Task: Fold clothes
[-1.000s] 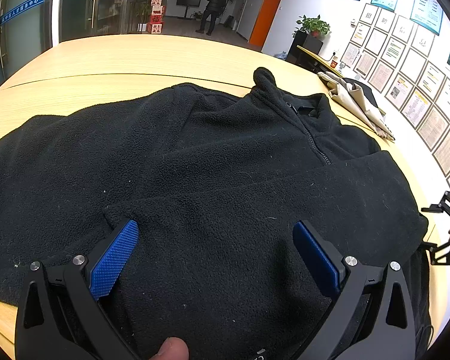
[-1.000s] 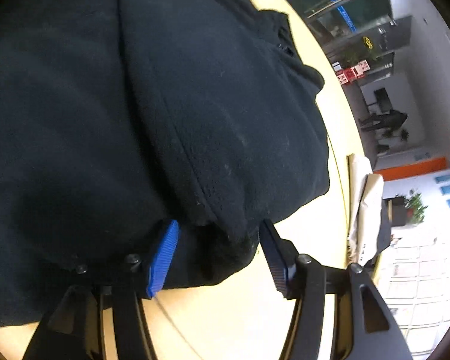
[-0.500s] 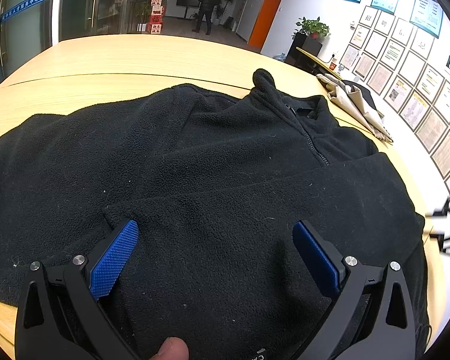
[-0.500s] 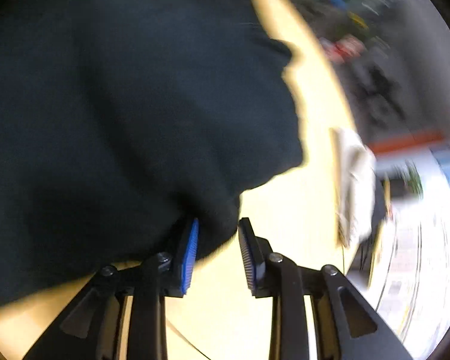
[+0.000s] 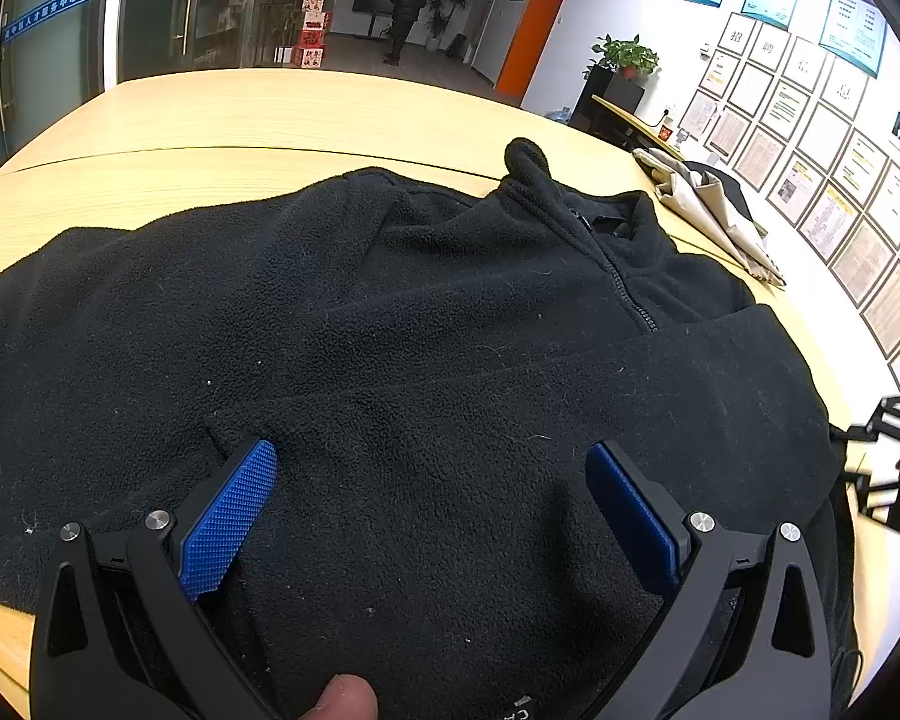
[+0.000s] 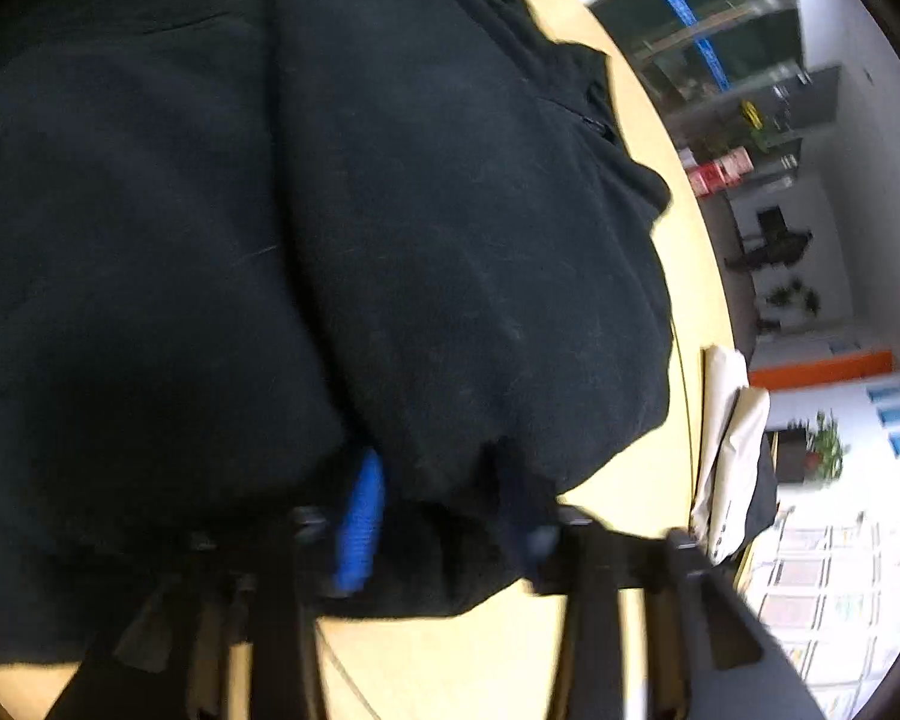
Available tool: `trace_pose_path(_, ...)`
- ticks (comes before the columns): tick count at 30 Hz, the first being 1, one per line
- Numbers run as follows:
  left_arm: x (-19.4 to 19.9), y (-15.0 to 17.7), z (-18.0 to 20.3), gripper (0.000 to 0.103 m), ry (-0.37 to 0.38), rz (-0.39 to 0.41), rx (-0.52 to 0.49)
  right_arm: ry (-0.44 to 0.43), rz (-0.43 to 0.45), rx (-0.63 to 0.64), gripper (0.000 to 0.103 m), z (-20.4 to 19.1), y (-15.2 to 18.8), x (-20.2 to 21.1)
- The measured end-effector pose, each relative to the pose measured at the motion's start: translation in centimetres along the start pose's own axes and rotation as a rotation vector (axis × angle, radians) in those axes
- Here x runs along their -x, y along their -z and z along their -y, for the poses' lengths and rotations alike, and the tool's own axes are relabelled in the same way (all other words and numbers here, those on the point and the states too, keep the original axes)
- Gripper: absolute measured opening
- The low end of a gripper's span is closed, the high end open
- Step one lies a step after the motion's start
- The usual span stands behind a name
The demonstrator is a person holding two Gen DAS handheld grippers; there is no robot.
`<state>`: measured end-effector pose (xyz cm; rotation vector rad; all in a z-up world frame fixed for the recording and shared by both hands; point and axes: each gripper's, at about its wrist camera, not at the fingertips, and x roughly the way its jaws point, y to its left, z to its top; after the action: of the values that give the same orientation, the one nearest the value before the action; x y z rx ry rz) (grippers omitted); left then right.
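Note:
A black fleece pullover [image 5: 426,348] with a zip collar lies spread on the wooden table [image 5: 258,114]; one side is folded over its front. My left gripper [image 5: 432,492] is open, its blue pads resting on the fleece near the hem. In the right wrist view the fleece [image 6: 390,228] fills the frame. My right gripper [image 6: 444,516] is open around a bunched edge of the fleece, with the cloth between its jaws; the frame is blurred. The right gripper also shows at the table's right edge in the left wrist view [image 5: 894,456].
A beige and black garment [image 5: 714,204] lies at the far right of the table, also in the right wrist view [image 6: 732,450]. A wall of framed papers [image 5: 822,168] stands to the right. A person [image 5: 405,12] stands far off in the hall.
My right gripper narrowed half a second ago, then opened wider again and pushed onto the fleece's bunched edge. The left gripper has stayed in place.

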<state>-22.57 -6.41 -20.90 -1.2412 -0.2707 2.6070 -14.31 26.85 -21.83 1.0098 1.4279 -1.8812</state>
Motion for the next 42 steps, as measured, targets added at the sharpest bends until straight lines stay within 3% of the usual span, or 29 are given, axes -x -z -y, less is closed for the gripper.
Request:
trace_pose_path(4, 0.1, 0.0, -0.1, 0.103, 0.012, 0.001, -0.001, 0.112, 0.106, -0.152, 0.016, 4.4, -1.4, 2.2)
trace_pose_path(7, 0.2, -0.1, -0.2, 0.103, 0.021, 0.000, -0.004, 0.053, 0.059, -0.200, 0.016, 5.6, -1.4, 0.7)
trace_pose_path(10, 0.3, -0.1, -0.4, 0.103, 0.028, -0.002, -0.011, -0.052, -0.001, -0.012, 0.017, 1.7, -1.3, -1.3)
trace_pose_path(11, 0.3, -0.2, -0.4, 0.103, 0.029, -0.002, -0.012, -0.055, 0.009, 0.020, 0.018, 0.9, -1.3, -1.0)
trace_pose_path(13, 0.4, -0.2, -0.4, 0.103, 0.030, -0.002, -0.013, -0.050, 0.047, -0.040, 0.019, 1.4, -1.4, -0.2)
trace_pose_path(15, 0.3, -0.2, -0.4, 0.103, 0.025, -0.002, -0.017, -0.001, 0.094, -0.075, 0.024, 2.1, -1.1, 0.4)
trace_pose_path(16, 0.3, -0.2, -0.3, 0.103, 0.022, -0.002, -0.019, 0.012, 0.101, -0.065, 0.038, 2.1, -0.9, 0.4)
trace_pose_path(18, 0.3, -0.1, -0.3, 0.103, 0.020, -0.002, -0.022, 0.005, 0.040, -0.024, 0.043, 1.8, -0.2, -1.2)
trace_pose_path(20, 0.3, 0.0, -0.2, 0.103, 0.018, -0.001, -0.024, -0.014, -0.017, -0.014, 0.042, 2.2, 0.9, -2.8)
trace_pose_path(24, 0.3, 0.0, -0.2, 0.103, 0.020, 0.002, -0.024, -0.153, 0.054, -0.113, 0.042, 4.5, 0.6, -1.4)
trace_pose_path(26, 0.3, 0.0, -0.2, 0.103, 0.022, 0.004, -0.023, -0.228, 0.013, -0.104, 0.044, 2.8, 0.5, -1.0)
trace_pose_path(28, 0.2, 0.0, -0.2, 0.103, 0.021, 0.004, -0.024, -0.239, -0.058, -0.056, 0.044, 2.5, 1.1, -2.3)
trace_pose_path(33, 0.2, 0.1, -0.2, 0.103, 0.023, 0.005, -0.023, -0.264, -0.062, -0.154, 0.044, 5.2, 0.6, -2.9)
trace_pose_path(35, 0.2, 0.1, -0.2, 0.103, 0.021, 0.004, -0.025, -0.298, -0.112, -0.180, 0.046, 5.6, 0.7, -4.4)
trace_pose_path(40, 0.3, 0.1, 0.0, 0.103, 0.014, 0.002, -0.029, -0.366, -0.135, -0.207, 0.051, 7.0, 0.1, -5.4)
trace_pose_path(42, 0.5, 0.1, 0.0, 0.103, 0.016, 0.007, -0.024, -0.347, -0.105, -0.176, 0.050, 7.4, -1.0, -4.5)
